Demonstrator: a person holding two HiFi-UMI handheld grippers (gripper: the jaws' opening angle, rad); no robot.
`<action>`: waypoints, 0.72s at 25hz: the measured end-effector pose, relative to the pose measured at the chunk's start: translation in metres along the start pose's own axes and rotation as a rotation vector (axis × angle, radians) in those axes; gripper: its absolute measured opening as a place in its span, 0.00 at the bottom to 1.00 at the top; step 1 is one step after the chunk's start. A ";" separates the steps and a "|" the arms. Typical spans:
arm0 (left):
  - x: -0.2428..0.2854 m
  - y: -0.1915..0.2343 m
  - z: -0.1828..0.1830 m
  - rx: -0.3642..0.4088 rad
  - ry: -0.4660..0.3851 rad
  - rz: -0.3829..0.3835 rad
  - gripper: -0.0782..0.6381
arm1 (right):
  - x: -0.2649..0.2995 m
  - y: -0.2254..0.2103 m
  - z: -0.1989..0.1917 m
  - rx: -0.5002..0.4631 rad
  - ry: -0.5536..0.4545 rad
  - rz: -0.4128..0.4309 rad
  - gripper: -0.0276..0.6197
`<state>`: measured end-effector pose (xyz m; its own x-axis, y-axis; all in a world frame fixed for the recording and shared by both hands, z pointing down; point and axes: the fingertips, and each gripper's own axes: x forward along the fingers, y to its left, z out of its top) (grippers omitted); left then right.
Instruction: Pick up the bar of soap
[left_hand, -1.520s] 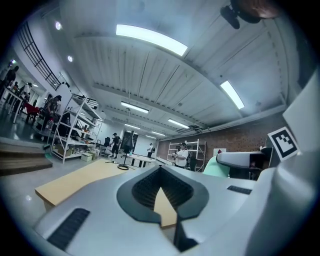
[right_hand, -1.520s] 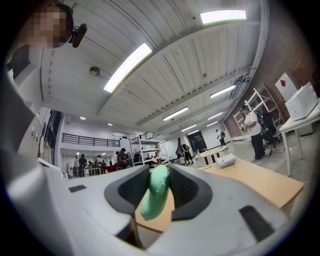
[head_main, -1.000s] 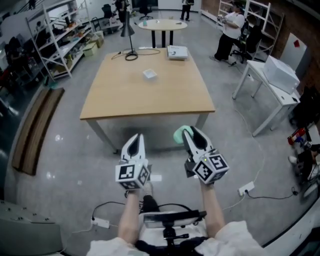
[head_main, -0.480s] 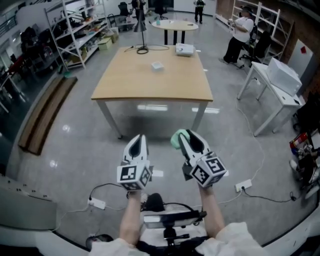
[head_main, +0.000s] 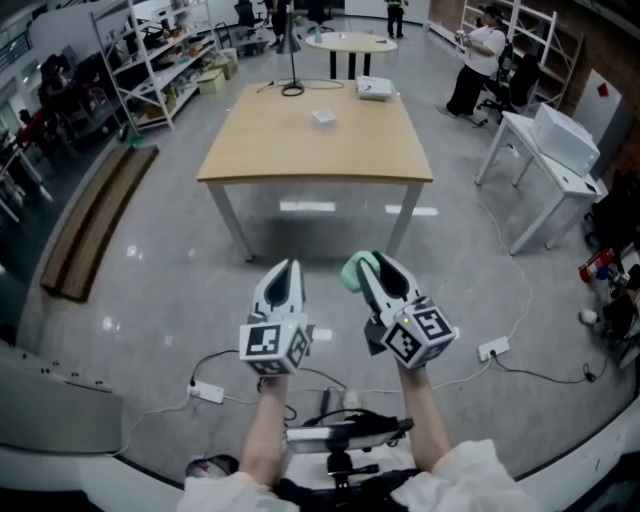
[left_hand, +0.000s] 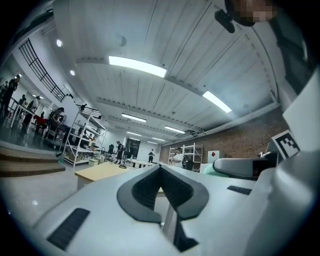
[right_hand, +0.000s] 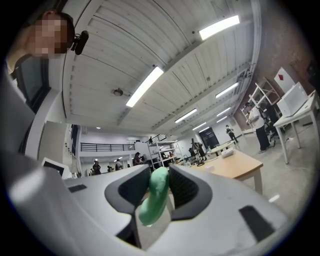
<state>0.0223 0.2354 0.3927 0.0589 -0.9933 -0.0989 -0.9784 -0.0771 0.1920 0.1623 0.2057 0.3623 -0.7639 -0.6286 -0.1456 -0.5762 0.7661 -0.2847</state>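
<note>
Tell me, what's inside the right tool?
A green bar of soap, squeezed between the right tool's jaws. The sides the jaws press on are covered, so they can't be seen.

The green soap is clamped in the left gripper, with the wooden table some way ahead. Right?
Not the left. The right gripper view shows the green soap clamped in the right gripper; the left gripper has its jaws together on nothing. The wooden table does stand some way ahead.
</note>
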 end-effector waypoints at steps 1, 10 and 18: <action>-0.010 0.003 0.004 0.000 -0.002 -0.006 0.12 | -0.003 0.012 -0.003 0.007 -0.001 -0.005 0.24; -0.081 0.018 0.010 -0.007 0.030 -0.052 0.12 | -0.044 0.080 -0.034 0.030 0.031 -0.080 0.24; -0.101 0.026 0.020 0.021 0.020 -0.090 0.12 | -0.050 0.101 -0.041 0.019 0.012 -0.111 0.24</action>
<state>-0.0125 0.3350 0.3882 0.1507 -0.9840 -0.0951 -0.9728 -0.1647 0.1631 0.1304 0.3195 0.3796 -0.6993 -0.7077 -0.1008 -0.6518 0.6892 -0.3165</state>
